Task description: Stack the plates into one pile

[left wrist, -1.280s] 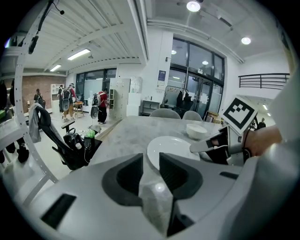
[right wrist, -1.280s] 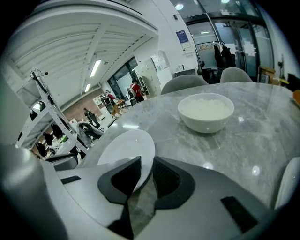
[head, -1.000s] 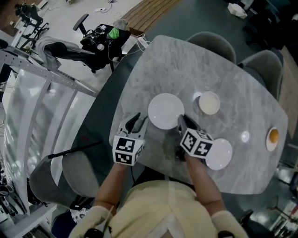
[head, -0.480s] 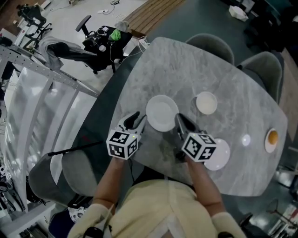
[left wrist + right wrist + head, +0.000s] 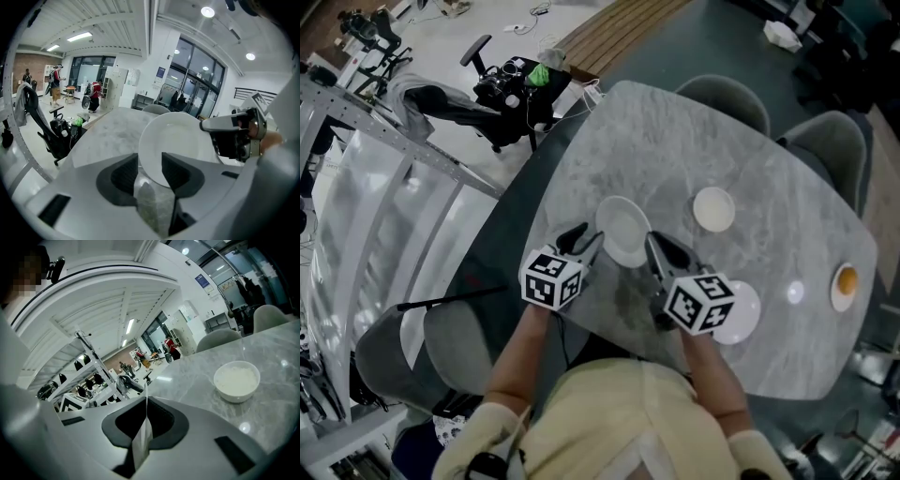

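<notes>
A large white plate (image 5: 622,229) hangs tilted above the grey marble table (image 5: 675,141). My right gripper (image 5: 652,247) is shut on its right rim; in the right gripper view the rim (image 5: 142,437) shows edge-on between the just-closing jaws. My left gripper (image 5: 584,241) is at the plate's left edge. In the left gripper view the plate (image 5: 176,143) reaches between the open, just-widening jaws of that gripper (image 5: 150,163), and the pads do not press on it. A second white plate (image 5: 739,313) lies on the table by my right hand. A small white bowl (image 5: 713,208) (image 5: 236,379) sits farther back.
A small dish with something orange (image 5: 843,287) sits at the table's right edge. Grey chairs (image 5: 727,94) (image 5: 836,136) stand along the far side and another (image 5: 455,342) at the near left. An office chair (image 5: 502,80) and metal racks fill the floor to the left.
The right gripper has closed on the large plate's rim and lifted it, so the plate now tilts off the table. The left gripper's jaws stand wider at the plate's other edge.
</notes>
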A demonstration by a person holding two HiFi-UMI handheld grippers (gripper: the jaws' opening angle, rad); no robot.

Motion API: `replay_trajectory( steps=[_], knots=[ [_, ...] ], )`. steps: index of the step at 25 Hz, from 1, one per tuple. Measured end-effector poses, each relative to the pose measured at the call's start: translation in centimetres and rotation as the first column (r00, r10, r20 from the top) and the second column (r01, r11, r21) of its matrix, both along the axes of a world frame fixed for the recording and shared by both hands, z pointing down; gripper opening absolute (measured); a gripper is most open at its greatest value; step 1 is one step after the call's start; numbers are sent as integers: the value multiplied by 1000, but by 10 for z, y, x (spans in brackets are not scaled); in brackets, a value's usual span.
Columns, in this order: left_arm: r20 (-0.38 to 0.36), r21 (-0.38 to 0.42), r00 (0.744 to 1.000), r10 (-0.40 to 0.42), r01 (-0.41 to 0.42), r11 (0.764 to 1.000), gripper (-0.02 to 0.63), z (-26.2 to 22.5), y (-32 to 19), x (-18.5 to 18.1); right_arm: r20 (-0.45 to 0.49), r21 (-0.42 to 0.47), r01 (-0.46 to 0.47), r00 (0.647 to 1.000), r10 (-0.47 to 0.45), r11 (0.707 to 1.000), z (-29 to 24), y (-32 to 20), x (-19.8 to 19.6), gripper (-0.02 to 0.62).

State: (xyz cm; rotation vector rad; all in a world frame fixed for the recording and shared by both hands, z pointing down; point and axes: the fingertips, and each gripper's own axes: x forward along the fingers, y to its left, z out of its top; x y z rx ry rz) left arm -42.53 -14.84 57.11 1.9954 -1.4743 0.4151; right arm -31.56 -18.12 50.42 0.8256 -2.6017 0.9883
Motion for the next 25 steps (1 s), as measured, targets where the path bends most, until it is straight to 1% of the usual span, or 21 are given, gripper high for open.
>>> replay_trajectory(
  steps=[5,12,14,18,23,25],
  knots=[
    [-35,5,999,5,-5,1000,149,-1,-5,0,-12,47,46,999,-45,998,-12,9,0,12],
    [-89,15,996,7,-5,1000,149,-6,-12,13,14,56,93,996,-93,994,-28,21,5,12],
    [-103,25,995,7,-4,1000,149,-8,-12,15,19,63,98,995,-99,993,-31,24,7,12],
    [-128,54,991,32,-25,998,149,-14,-8,23,41,66,100,994,-102,993,-37,29,15,12],
    [-196,88,979,59,-42,995,147,-29,-2,38,70,63,93,993,-98,994,-50,33,32,12],
    [-208,95,975,72,-53,994,146,-36,-1,45,77,65,79,993,-84,995,-52,32,42,12]
  ],
)
